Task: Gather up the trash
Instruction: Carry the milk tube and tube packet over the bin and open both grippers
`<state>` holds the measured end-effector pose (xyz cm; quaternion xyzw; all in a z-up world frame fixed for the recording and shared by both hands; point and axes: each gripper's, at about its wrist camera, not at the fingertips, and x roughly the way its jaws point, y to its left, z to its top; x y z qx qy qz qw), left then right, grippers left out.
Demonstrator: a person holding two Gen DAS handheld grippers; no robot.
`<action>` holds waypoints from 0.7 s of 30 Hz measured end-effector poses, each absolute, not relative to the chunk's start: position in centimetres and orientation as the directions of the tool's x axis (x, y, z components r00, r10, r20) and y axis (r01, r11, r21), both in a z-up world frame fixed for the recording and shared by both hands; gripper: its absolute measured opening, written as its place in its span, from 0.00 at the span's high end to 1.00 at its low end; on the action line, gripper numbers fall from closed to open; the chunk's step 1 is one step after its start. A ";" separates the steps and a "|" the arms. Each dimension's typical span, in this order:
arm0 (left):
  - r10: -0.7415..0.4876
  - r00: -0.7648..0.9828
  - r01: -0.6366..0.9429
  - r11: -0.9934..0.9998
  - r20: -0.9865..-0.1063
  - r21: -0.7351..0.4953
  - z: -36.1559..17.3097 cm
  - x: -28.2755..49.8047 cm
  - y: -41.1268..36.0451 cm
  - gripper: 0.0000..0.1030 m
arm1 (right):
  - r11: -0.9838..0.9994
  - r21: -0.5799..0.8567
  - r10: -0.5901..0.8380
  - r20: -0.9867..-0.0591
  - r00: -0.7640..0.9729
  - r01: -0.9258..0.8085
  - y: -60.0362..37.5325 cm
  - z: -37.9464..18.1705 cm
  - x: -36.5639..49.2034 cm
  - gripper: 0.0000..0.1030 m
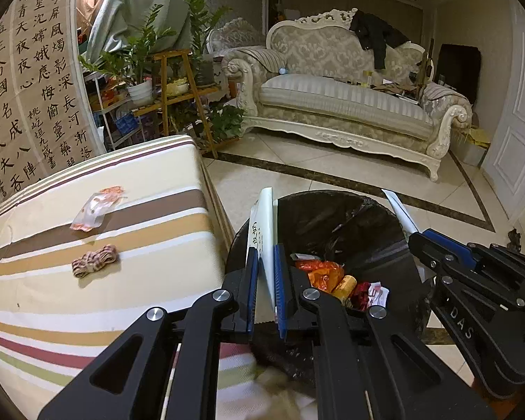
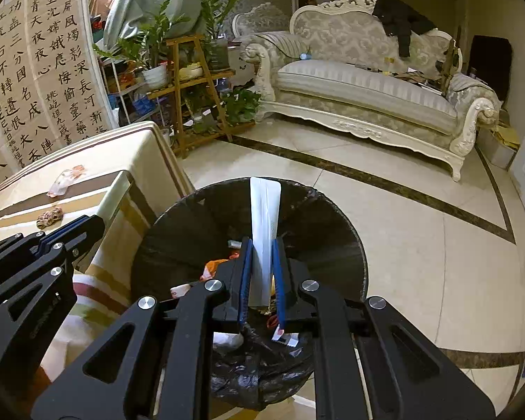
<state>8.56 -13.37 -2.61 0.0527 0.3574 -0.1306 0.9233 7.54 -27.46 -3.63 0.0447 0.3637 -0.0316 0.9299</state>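
Above the black-lined trash bin (image 1: 332,217), both tools hold flat white pieces. Left tool (image 1: 266,269) is clamped on a white card with printed characters (image 1: 262,231), standing upright over the bin's near rim. Right tool (image 2: 262,266) is pinched on a folded white paper strip (image 2: 264,217) over the bin's middle. Orange and red wrappers (image 1: 323,273) lie inside the bin. Beside it, on the striped tabletop (image 1: 87,308), rest a torn wrapper (image 1: 94,210) and a small crumpled brownish piece (image 1: 94,260).
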 end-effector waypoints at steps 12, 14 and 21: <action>-0.195 0.701 0.296 0.955 -0.686 0.031 -3.2 9.8 -14.9 0.90 | 0.990 0.074 -0.034 -0.699 0.714 0.119 -28.5 -4.9 8.8 0.88; -0.197 0.694 0.301 0.953 -0.692 0.032 -3.4 10.0 -15.1 0.90 | 0.989 0.078 -0.032 -0.704 0.709 0.122 -28.6 -5.2 9.0 0.87; -0.193 0.680 0.303 0.952 -0.707 0.031 -3.7 10.4 -15.3 0.74 | 0.987 0.085 -0.034 -0.706 0.708 0.133 -28.9 -5.3 9.2 0.74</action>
